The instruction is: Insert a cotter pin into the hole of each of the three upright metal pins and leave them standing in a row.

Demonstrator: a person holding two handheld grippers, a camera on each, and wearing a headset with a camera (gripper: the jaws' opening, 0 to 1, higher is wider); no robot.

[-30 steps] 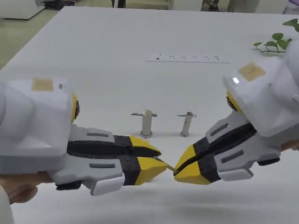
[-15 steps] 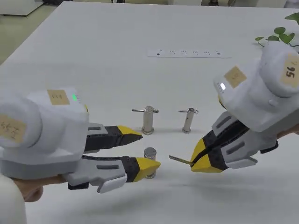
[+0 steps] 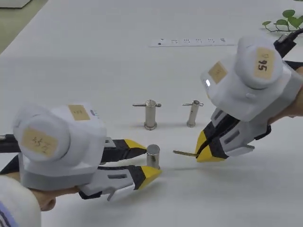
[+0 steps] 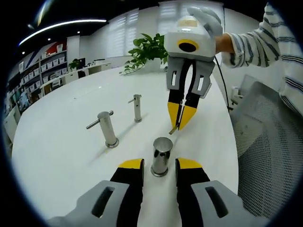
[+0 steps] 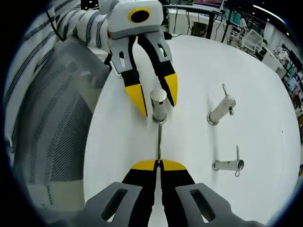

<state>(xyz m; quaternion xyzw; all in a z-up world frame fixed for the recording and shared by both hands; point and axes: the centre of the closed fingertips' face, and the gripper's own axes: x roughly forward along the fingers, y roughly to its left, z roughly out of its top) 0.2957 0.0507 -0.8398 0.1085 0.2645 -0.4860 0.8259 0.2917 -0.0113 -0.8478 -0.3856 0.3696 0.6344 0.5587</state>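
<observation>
One bare metal pin (image 3: 153, 156) stands on the counter (image 3: 94, 71) between your left gripper's (image 3: 149, 161) parted fingers, your right gripper's (image 3: 201, 152) fingers pinch a cotter pin (image 3: 184, 153) pointing at it from just beside, and behind stand the left fitted pin (image 3: 150, 114) and the right fitted pin (image 3: 192, 113).

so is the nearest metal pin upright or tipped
Upright: the nearest metal pin stands on its base, with the left gripper open around it.

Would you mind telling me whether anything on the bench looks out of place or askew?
Nothing is toppled or damaged. The bare metal pin between the left gripper's open jaws stands in front of the two fitted metal pins, out of their row; a cotter pin is in the right gripper.
</observation>
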